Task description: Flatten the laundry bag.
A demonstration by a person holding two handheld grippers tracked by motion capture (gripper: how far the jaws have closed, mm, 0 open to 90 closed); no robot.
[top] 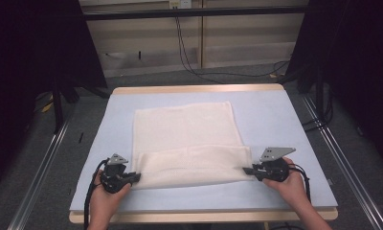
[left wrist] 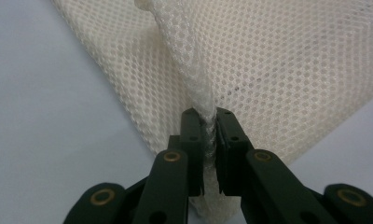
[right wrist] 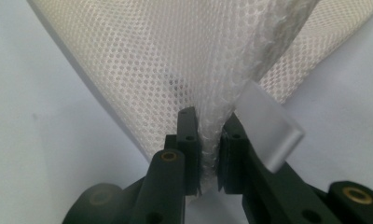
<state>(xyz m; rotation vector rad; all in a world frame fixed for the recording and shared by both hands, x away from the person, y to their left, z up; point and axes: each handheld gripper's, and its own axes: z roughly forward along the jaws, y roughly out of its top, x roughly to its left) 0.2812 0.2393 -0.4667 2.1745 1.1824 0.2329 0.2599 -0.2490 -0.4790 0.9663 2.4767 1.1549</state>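
The cream mesh cloth (top: 187,143) lies mid-frame on the pale blue table (top: 275,120), its near edge folded over, hiding the layer beneath. The left gripper (top: 134,178) pinches its lower-left corner and the right gripper (top: 247,170) its lower-right corner, where a white tag (right wrist: 268,130) sticks out

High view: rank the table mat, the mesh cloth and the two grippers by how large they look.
1. The pale blue table mat, largest.
2. The cream mesh cloth, near edge folded over.
3. The left gripper and right gripper: they look about alike, so no ranking. Each is shut on a cloth corner.
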